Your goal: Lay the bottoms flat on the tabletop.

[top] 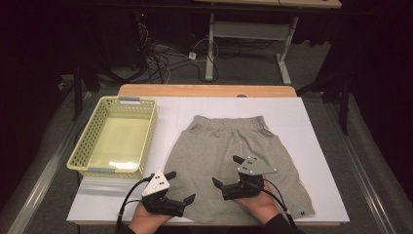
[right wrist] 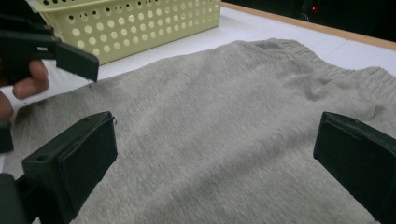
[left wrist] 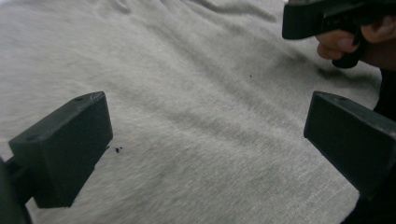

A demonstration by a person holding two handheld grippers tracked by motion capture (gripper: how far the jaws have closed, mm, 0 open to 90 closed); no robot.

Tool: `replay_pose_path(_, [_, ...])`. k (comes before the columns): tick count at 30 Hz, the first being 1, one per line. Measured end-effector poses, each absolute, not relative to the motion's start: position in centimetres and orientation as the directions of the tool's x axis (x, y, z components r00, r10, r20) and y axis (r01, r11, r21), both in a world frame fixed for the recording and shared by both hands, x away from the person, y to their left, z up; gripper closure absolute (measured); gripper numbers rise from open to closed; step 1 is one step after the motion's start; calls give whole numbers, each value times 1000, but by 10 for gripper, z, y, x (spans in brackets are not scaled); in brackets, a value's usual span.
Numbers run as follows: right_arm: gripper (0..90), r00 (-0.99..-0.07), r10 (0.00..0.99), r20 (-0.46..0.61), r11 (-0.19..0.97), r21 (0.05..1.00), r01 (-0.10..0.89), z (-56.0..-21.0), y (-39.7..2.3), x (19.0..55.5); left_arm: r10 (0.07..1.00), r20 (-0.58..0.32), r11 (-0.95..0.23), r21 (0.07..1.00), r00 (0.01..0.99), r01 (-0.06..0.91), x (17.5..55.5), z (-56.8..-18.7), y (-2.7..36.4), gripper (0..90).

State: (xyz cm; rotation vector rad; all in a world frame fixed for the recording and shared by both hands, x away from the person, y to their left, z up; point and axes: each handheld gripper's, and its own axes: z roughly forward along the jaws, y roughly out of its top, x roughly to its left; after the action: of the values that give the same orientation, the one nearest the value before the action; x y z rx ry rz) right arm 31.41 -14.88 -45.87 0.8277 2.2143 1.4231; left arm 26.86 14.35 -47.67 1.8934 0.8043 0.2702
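Left gripper (top: 183, 186) poised over the near-left hem of the grey skirt (top: 229, 146), jaws spread wide and holding nothing; seen in the left gripper view with bare knit cloth (left wrist: 196, 116) between and beneath the two black jaws. Right gripper (top: 228, 171) likewise gaping and empty, hovering over the lower middle of the same garment, both jaws clear of the fabric (right wrist: 224, 140) as far as could be judged from the right gripper view. Skirt spread flat on the white table (top: 311, 117), elastic waistband (top: 229, 122) at the far side, hem toward the person, long axis running away from both hands. Garment directly ahead of and under each gripper, so no reach needed: left nearer the left hem corner, right nearer the centre and right side. Likely next a pinch at the near hem on either side, for a fold away toward the waistband. Pale yellow perforated basket (top: 117, 136) well apart to the left, beside the skirt's left edge, standing empty. Small dark tag (top: 303, 213) at the skirt's near-right corner, too small to read; no other writing legible.
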Motion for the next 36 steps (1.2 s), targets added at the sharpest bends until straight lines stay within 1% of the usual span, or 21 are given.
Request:
replay_pose_path(4, [0,-761,648,-8,320,911,262,-458,-149,314,667,-151,-252,876,730,411,262,-475,155,8])
replay_pose_path(8, [0,-771,637,-1,320,910,263,-458,-148,316,691,-125,-275,865,712,419,256,-479,165,8])
replay_pose_path(13, [0,-780,626,13,306,916,261,-454,-144,321,729,-123,-266,855,673,444,252,-481,179,24])
replay_pose_path(18, [0,-778,629,9,301,919,254,-454,-140,324,770,-126,-266,828,625,494,256,-484,190,69])
replay_pose_path(23, [0,-771,636,15,304,914,269,-454,-141,326,779,-120,-270,822,616,502,258,-484,194,144])
replay_pose_path(28, [0,-778,628,12,315,911,268,-457,-141,323,787,-105,-278,819,607,502,261,-484,193,146])
replay_pose_path(30, [0,-779,627,16,315,909,272,-458,-141,322,788,-112,-278,813,605,512,263,-484,193,157])
replay_pose_path(36, [0,-777,629,13,310,912,267,-457,-144,319,801,-104,-301,781,589,547,265,-486,190,243])
